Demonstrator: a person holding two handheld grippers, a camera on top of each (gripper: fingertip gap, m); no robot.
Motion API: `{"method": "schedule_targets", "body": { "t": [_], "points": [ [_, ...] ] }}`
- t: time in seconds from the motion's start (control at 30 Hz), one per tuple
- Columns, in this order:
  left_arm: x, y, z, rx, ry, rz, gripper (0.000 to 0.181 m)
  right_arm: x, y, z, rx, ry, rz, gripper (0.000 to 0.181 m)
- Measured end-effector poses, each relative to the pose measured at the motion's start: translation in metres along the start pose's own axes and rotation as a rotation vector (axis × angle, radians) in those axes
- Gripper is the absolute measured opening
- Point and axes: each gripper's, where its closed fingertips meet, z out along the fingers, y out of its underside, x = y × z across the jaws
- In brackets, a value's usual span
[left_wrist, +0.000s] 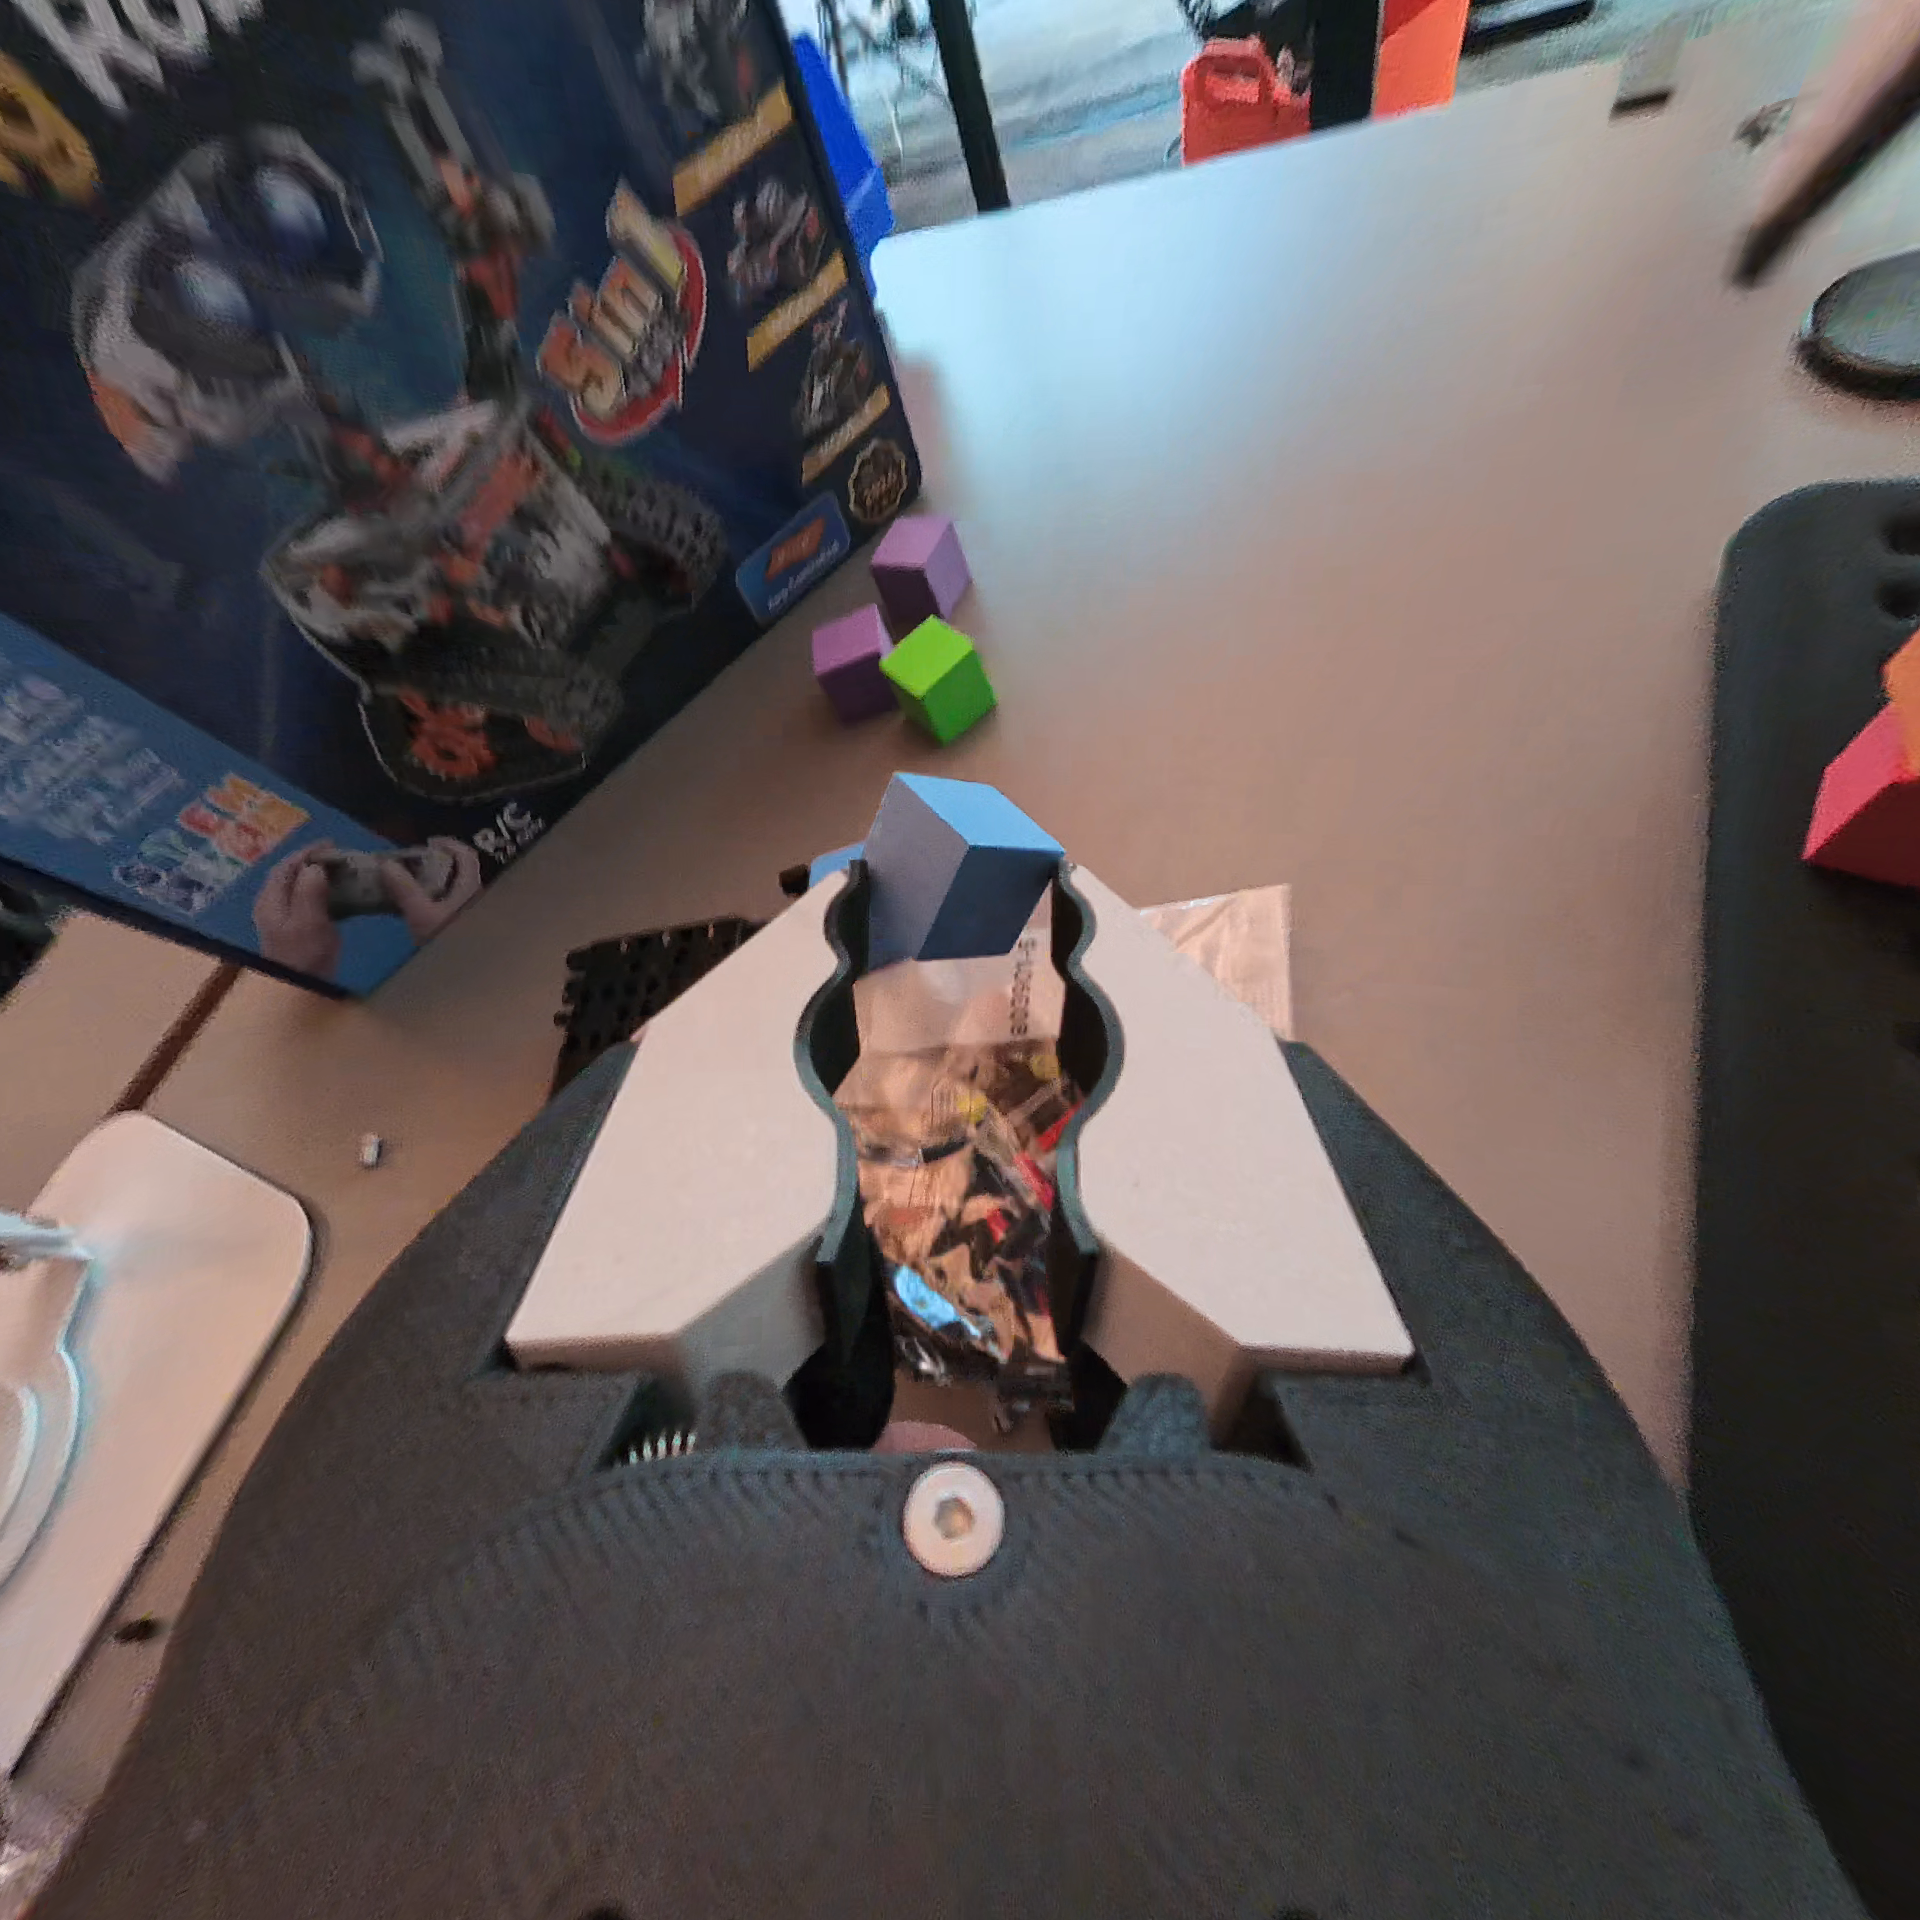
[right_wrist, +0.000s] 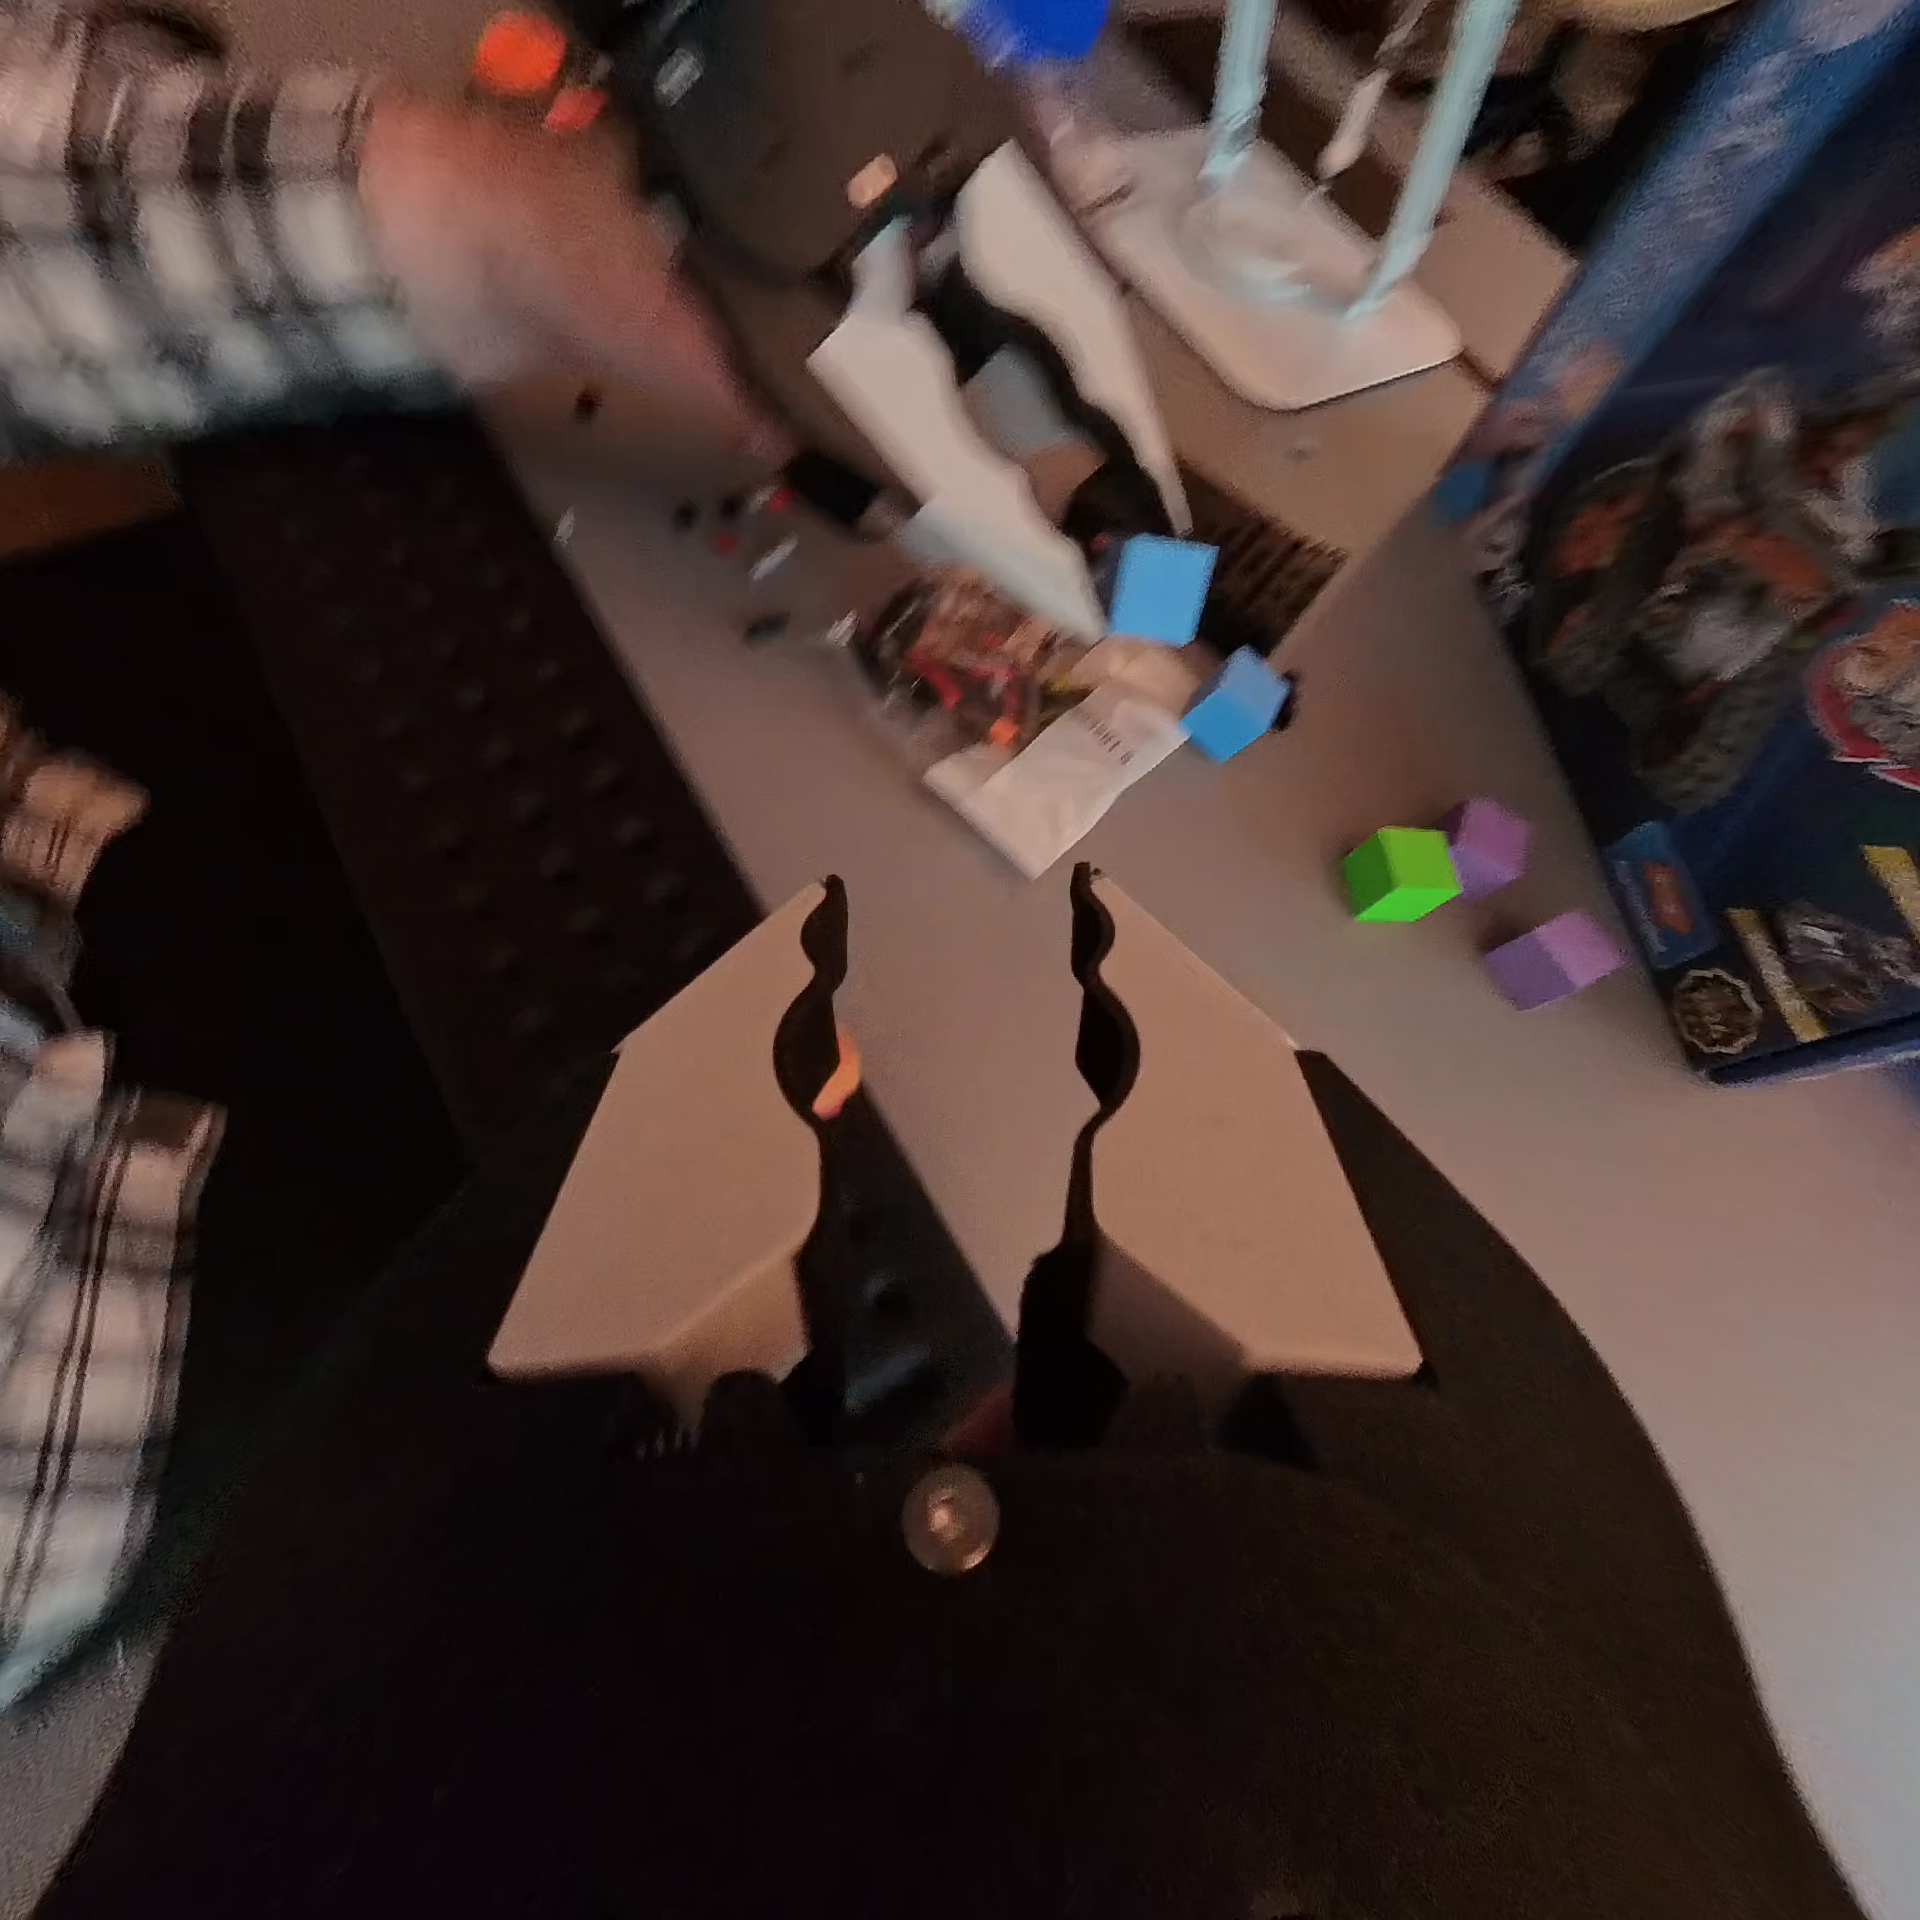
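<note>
Your left gripper (left_wrist: 961, 883) is clamped on a blue cube (left_wrist: 961, 873), pinched tilted between the fingertips and lifted clear of the table (left_wrist: 1351, 582). Directly under it lies a clear plastic bag of small parts (left_wrist: 961, 1195) with a white paper header, and a second blue cube (right_wrist: 1236, 703) sits on the table just beside that bag. Past the held cube, a green cube (left_wrist: 938, 677) touches one purple cube (left_wrist: 852, 662), with another purple cube (left_wrist: 920, 566) close behind; all three lie next to a large blue toy-robot box (left_wrist: 395, 416). A black perforated piece (left_wrist: 644, 977) lies left of the bag, and a white base plate (left_wrist: 135, 1299) sits at the far left.

Your right gripper (right_wrist: 958, 904) hangs over the table with its fingers narrowly parted and nothing between them, well apart from the cubes. A black foam tray (right_wrist: 499, 727) runs along its left; in the left wrist view a red block (left_wrist: 1865, 821) rests in it.
</note>
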Motion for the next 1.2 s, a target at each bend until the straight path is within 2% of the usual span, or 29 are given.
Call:
{"method": "schedule_targets", "body": {
  "t": [0.13, 0.27, 0.37, 0.6, 0.7, 0.87, 1.2],
  "points": [
    [0.010, -0.029, -0.008, 0.084, -0.089, 0.208, 0.032, 0.030, -0.030, 0.016, 0.068, 0.084, 0.129, 0.043],
    [0.036, -0.053, -0.012, 0.176, -0.096, 0.324, 0.033, 0.044, -0.039, 0.040, 0.045, 0.110, 0.109, 0.046],
    [0.035, -0.055, -0.012, 0.179, -0.145, 0.377, 0.032, 0.046, -0.041, 0.047, 0.040, 0.095, 0.104, 0.045],
    [0.043, -0.064, -0.018, 0.214, -0.168, 0.464, 0.032, 0.043, -0.054, 0.036, 0.180, -0.008, 0.250, 0.033],
    [0.045, -0.066, -0.019, 0.214, -0.188, 0.492, 0.031, 0.043, -0.045, 0.042, 0.120, 0.029, 0.211, 0.036],
    [0.044, -0.068, -0.021, 0.232, -0.196, 0.481, 0.031, 0.042, -0.048, 0.041, 0.110, 0.093, 0.133, 0.032],
    [0.061, -0.083, -0.032, 0.335, -0.156, 0.501, 0.027, 0.033, -0.048, 0.014, 0.122, 0.091, 0.077, 0.030]
  ]
}}
